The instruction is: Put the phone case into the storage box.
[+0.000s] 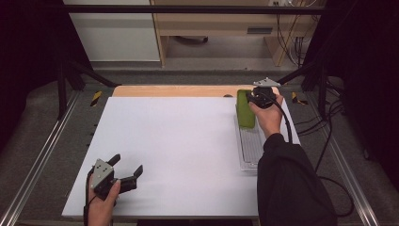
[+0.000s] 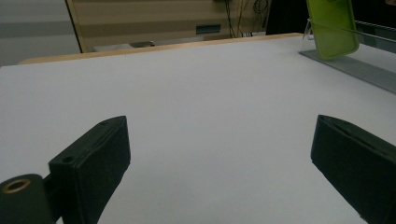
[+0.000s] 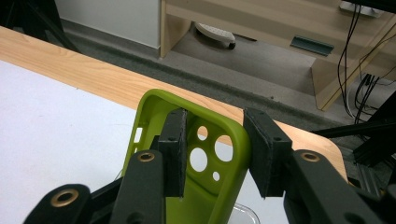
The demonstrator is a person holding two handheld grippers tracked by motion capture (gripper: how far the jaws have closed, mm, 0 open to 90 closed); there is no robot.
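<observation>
Jaws of the right gripper (image 3: 212, 154) straddle one side wall of a green phone case (image 3: 187, 186), one pad inside the shell and one outside. A sliver of space shows by the outer pad, so whether the grip is fully clamped cannot be told. From the high view, the right gripper (image 1: 261, 97) sits at the far right of the white table (image 1: 179, 150), with the case (image 1: 245, 109) standing at the far end of a clear rack (image 1: 249, 146) that runs along the table's right edge. The case leans upright in that rack, as the left gripper view confirms (image 2: 332, 28).

At the near left corner, the left gripper (image 1: 127, 169) rests low over bare tabletop, its jaws spread wide with nothing between them (image 2: 219, 158), well apart from the case.

Judged from this, the work is at its early or closing stage: the case is either being lifted out of the rack or being seated in it. It remains in contact with the rack, and the left gripper has no part yet.
</observation>
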